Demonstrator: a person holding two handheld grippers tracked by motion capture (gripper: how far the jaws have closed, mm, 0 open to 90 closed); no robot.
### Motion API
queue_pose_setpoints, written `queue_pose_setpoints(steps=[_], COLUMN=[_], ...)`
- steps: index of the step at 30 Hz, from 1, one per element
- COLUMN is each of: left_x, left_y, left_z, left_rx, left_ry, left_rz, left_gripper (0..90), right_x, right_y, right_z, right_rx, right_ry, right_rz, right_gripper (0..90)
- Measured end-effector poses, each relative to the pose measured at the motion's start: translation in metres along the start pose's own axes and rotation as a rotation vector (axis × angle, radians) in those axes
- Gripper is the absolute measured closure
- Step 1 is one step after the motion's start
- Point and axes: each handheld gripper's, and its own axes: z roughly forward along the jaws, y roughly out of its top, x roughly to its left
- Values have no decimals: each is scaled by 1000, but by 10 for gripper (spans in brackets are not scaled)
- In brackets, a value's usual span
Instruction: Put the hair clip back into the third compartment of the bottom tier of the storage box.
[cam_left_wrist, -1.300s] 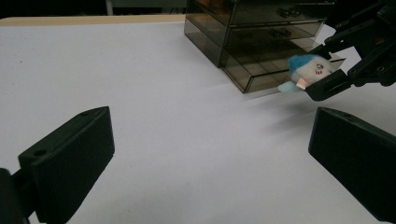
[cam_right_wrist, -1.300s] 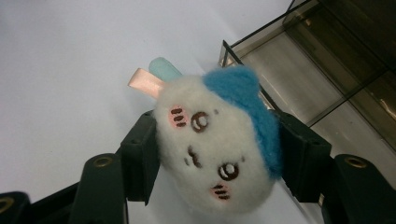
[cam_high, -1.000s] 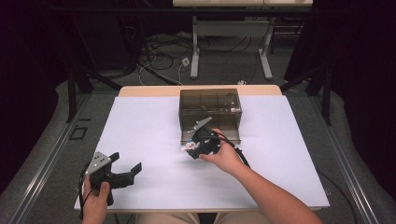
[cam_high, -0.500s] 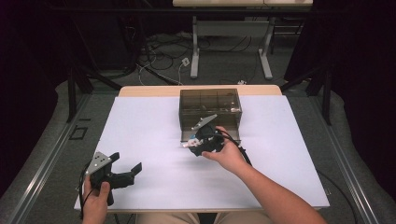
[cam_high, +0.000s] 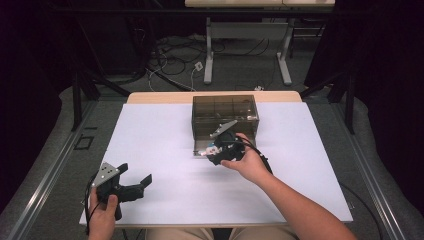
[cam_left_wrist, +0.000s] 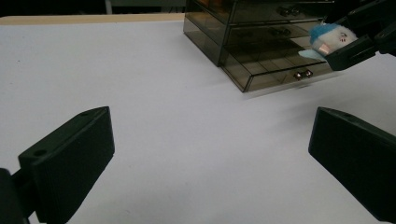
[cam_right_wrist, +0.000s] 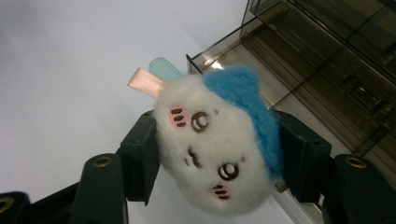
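Observation:
A small white plush toy (cam_right_wrist: 217, 144) with a blue cap and a stitched face is clamped between the jaws of my right gripper (cam_high: 212, 150). That toy (cam_left_wrist: 332, 38) hangs just over the pulled-out bottom drawer (cam_left_wrist: 268, 70) of a smoky transparent drawer box (cam_high: 225, 114). The open drawer (cam_right_wrist: 261, 70) lies right behind the toy. My left gripper (cam_high: 134, 182) rests at the table's front left, jaws wide apart with nothing between them; its fingers (cam_left_wrist: 70, 158) frame bare white tabletop.
The white table (cam_high: 150, 140) spreads around the drawer box, which stands at the back centre. Beyond the far edge are cables (cam_high: 175, 60) on the floor and a table frame (cam_high: 245, 40). Dark stands flank both sides.
My right gripper has carried the toy a little up and toward the box's open bottom drawer. The left gripper has stayed put.

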Motion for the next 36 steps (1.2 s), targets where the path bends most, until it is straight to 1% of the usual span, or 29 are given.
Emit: queue_pose_setpoints(steps=[1, 2, 5, 6, 7, 8, 9, 10, 13, 14, 16, 17, 18, 19, 22, 23, 24, 25, 27, 30, 31, 32, 33, 34, 36], left_x=[0, 0, 0, 0, 0, 0, 0, 0, 0, 0, 0, 0, 0, 0, 0, 0, 0, 0, 0, 0, 0, 0, 0, 0, 0], left_y=[0, 0, 0, 0, 0, 0, 0, 0, 0, 0, 0, 0, 0, 0, 0, 0, 0, 0, 0, 0, 0, 0, 0, 0, 0], left_z=[0, 0, 0, 0, 0, 0, 0, 0, 0, 0, 0, 0, 0, 0, 0, 0, 0, 0, 1, 0, 0, 0, 0, 1, 1], left_rx=[0, 0, -1, -1, -1, 0, 0, 0, 1, 1, 1, 1, 1, 1, 1, 1, 1, 1, -3, 1, 2, 2, 1, 1, 2], left_ry=[0, 0, 1, 1, 1, 1, 1, 0, 1, 1, 1, 1, 1, 0, 0, 0, 0, 1, 0, 0, 0, 0, 1, 0, -1], left_rz=[0, 0, 0, 0, 0, 0, 0, -2, 0, 1, 2, 2, 2, 2, -1, -1, 0, 2, -2, 3, 1, 0, 1, 2, 2], left_gripper=[6, 6, 6, 6, 6, 6, 6, 6, 6, 6, 6, 6, 6, 6, 6, 6, 6, 6, 6, 6, 6, 6, 6, 6, 6], right_x=[0, -3, -5, -7, -8, -9, -10, -11, -15, -16, -18, -19, -21, -22, -26, -26, -27, -28, -31, -34, -35, -36, -37, -38, -39], right_y=[-1, -1, -1, -2, -2, -3, -3, -3, -4, -4, -5, -5, -5, -6, -6, -6, -6, -6, -7, -8, -8, -8, -8, -9, -8], right_z=[0, -2, -4, -5, -6, -6, -7, -8, -10, -10, -11, -12, -13, -13, -15, -16, -16, -17, -16, -18, -18, -19, -20, -19, -20], right_rx=[-3, 3, -2, -6, 1, -12, -4, -5, -6, -16, -14, -18, -3, -20, -21, -12, -15, -10, -22, -15, -13, -6, -1, -15, -10], right_ry=[-1, -2, -7, -10, -15, -18, -17, -25, -20, -29, -29, -36, -34, -34, -43, -44, -49, -45, -57, -58, -66, -61, -65, -71, -76], right_rz=[11, -6, 18, 10, 13, 16, 21, 20, 27, 33, 36, 37, 38, 37, 43, 50, 55, 54, 55, 56, 58, 57, 67, 59, 67], right_gripper=[387, 387, 387, 387, 387, 387, 387, 387, 387, 387, 387, 387, 387, 387, 387, 387, 387, 387, 387, 387, 387, 387, 387, 387, 387])
